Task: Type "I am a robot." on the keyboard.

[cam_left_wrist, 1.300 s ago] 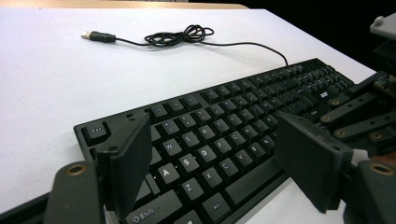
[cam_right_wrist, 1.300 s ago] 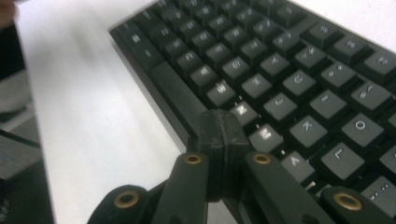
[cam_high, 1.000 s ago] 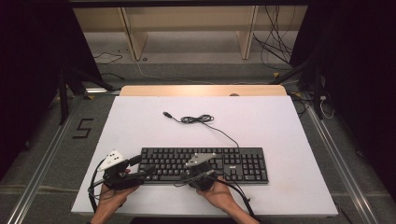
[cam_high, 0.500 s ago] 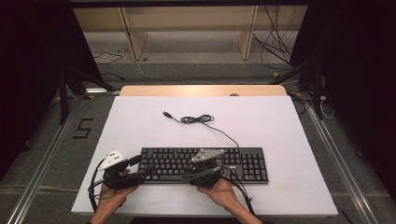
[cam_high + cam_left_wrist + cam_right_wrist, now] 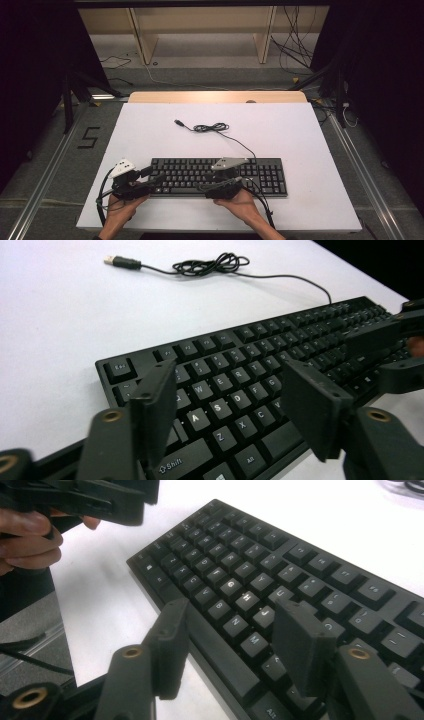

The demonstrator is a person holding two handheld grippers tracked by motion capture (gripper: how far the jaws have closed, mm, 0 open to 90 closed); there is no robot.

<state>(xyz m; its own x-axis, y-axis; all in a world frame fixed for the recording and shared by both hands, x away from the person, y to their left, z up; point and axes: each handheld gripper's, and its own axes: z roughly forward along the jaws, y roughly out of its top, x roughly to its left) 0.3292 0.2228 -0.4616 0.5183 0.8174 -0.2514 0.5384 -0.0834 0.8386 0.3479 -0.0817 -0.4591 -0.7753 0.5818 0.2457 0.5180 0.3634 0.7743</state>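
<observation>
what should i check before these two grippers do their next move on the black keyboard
1. Left gripper jaws open, just been closing, nothing pinched: ok.
2. Right gripper jaws open, just been opening, nothing between them: ok.
3. Black full-size keyboard lying flat on the white table: ok.
4. Thin black cable with its USB plug lying loose behind the keyboard, unplugged: ok.
5. Grippers apart from each other over the keyboard's near edge: ok.
6. Jaws touching any keys: cannot tell.

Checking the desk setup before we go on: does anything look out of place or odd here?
The keyboard lies square and looks intact, but its cable is unplugged: it lies in a loose tangle on the white table, the USB plug resting bare.
</observation>
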